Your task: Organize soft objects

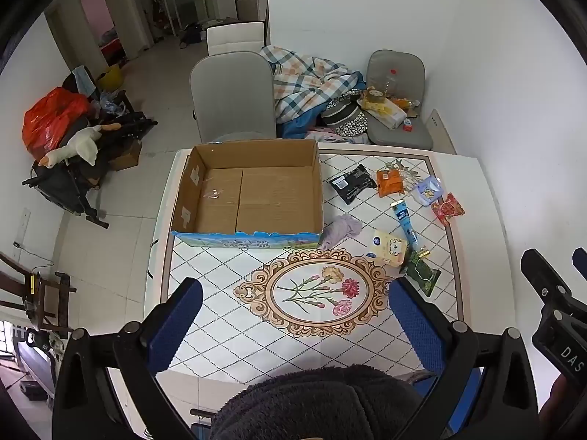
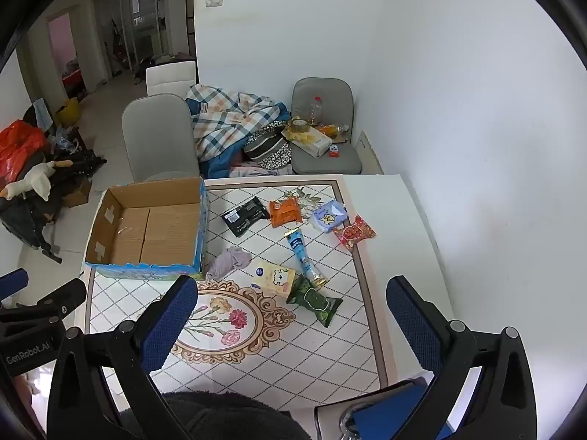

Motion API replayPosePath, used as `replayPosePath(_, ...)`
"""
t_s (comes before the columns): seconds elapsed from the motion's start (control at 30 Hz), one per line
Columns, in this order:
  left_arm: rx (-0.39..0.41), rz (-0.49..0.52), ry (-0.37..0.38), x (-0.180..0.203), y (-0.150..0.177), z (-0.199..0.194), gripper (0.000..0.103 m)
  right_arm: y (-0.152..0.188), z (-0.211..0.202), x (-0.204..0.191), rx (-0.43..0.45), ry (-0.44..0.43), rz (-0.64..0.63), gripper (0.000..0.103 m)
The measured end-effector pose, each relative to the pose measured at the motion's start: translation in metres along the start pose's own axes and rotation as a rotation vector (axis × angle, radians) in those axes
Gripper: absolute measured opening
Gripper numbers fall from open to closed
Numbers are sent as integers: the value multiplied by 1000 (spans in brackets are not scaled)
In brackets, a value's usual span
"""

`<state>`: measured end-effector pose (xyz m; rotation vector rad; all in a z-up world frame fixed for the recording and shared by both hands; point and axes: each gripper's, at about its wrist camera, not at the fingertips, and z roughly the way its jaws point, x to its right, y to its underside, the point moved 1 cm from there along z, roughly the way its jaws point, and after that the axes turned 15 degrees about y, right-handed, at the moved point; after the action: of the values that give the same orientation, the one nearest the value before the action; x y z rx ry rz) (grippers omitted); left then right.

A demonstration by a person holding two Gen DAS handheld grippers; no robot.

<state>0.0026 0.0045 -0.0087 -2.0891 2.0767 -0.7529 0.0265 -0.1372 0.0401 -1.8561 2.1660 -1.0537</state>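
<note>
An empty cardboard box (image 1: pixel 253 190) (image 2: pixel 146 227) stands on the tiled table (image 1: pixel 227 315) (image 2: pixel 293 352), at its far left. To its right lie a crumpled lilac cloth (image 1: pixel 341 229) (image 2: pixel 229 262), a yellow tissue pack (image 1: pixel 389 247) (image 2: pixel 275 277), a blue tube (image 1: pixel 405 223) (image 2: pixel 301 253), a green packet (image 1: pixel 422 273) (image 2: pixel 315 302), a black packet (image 1: pixel 352 182) (image 2: pixel 245 215), an orange packet (image 1: pixel 390 181) (image 2: pixel 286 211), a pale blue pack (image 1: pixel 427 190) (image 2: pixel 330 214) and a red packet (image 1: pixel 447 209) (image 2: pixel 354 234). My left gripper (image 1: pixel 295 293) and right gripper (image 2: pixel 291 291) hang open above the table's near part, holding nothing.
Grey chairs (image 1: pixel 234 99) (image 2: pixel 324 128) stand behind the table, one with a bottle and clutter on it, with a plaid blanket (image 1: pixel 312 84) between them. A white wall runs along the right. Dark fleece fabric (image 1: pixel 315 403) fills the near edge. A stroller with a plush goose (image 1: pixel 79 146) stands at left.
</note>
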Motion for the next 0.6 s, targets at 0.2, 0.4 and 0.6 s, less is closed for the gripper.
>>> replayPosePath(0.2,-3,10,-10,8,1,1,103,0,0,0,-10,-4,-8,103)
replayPosePath(0.4,-1,10,-13,13,3,1,103,1,-2,0,-1,15,-5,103)
replayPosePath(0.6,-1,16,-6,13,5,2,103,0,-1,1,-6,11,-6,103)
